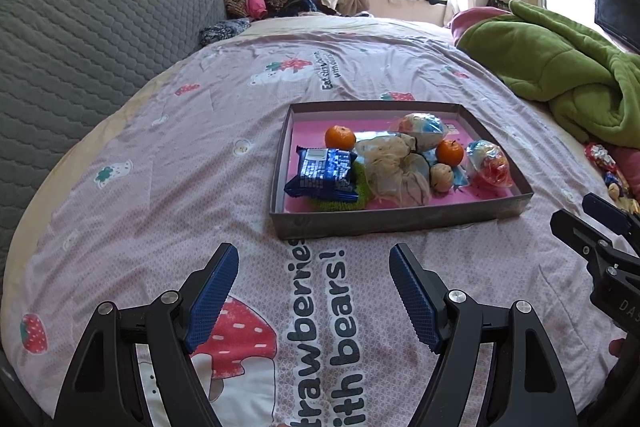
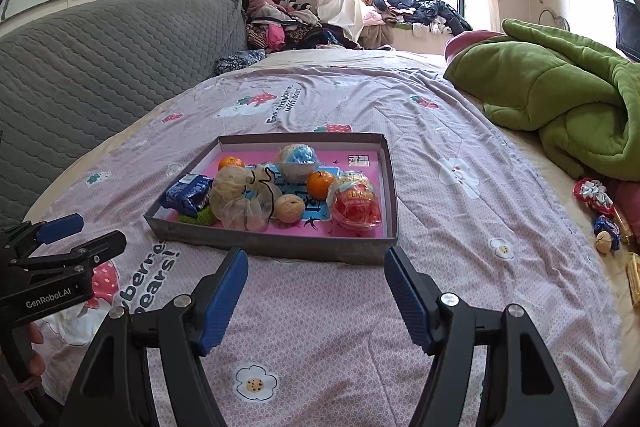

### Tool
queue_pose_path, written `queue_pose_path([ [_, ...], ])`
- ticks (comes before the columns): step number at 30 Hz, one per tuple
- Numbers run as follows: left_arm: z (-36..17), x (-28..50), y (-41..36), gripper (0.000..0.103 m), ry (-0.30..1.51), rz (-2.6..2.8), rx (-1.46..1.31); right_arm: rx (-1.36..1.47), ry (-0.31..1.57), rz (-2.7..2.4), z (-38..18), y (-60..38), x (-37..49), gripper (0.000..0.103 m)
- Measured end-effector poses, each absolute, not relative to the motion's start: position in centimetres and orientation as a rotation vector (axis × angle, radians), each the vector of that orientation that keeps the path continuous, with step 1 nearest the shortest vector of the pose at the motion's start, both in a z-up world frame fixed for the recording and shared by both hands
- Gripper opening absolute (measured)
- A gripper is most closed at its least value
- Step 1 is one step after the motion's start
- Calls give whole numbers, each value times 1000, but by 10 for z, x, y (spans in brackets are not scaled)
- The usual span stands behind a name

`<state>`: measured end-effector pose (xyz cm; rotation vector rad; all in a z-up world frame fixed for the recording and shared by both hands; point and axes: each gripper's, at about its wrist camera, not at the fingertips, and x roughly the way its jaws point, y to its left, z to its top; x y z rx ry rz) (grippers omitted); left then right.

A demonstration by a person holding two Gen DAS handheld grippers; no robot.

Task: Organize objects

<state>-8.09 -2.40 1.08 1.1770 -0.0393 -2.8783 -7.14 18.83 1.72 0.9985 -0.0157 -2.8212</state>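
Left gripper (image 1: 312, 291) and right gripper (image 2: 314, 295) are held wide apart, nothing gripped, above the printed bedsheet (image 2: 440, 187). Just beyond, a shallow grey box (image 2: 280, 241) with pink floor is seen, filled: blue snack packet (image 1: 322, 173), mesh pouch (image 1: 394, 167), two oranges (image 1: 340, 137), wrapped balls. Green blanket (image 2: 560, 99) lies far right.

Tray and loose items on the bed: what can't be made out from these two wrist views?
- Green knitted item: mostly hidden under the blue snack packet and mesh pouch, both views.
- Print on the tray floor: covered by the contents.
- Loose sweets by the green blanket: small, cut off by the right edge.
- Right gripper: cropped in left view.
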Motion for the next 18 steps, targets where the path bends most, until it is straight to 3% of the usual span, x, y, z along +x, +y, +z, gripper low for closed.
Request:
queue_pose_path([
  [18, -18, -82, -26, 79, -26, -2891, 1189, 1022, -10, -2831, -16, 189, -68, 70],
])
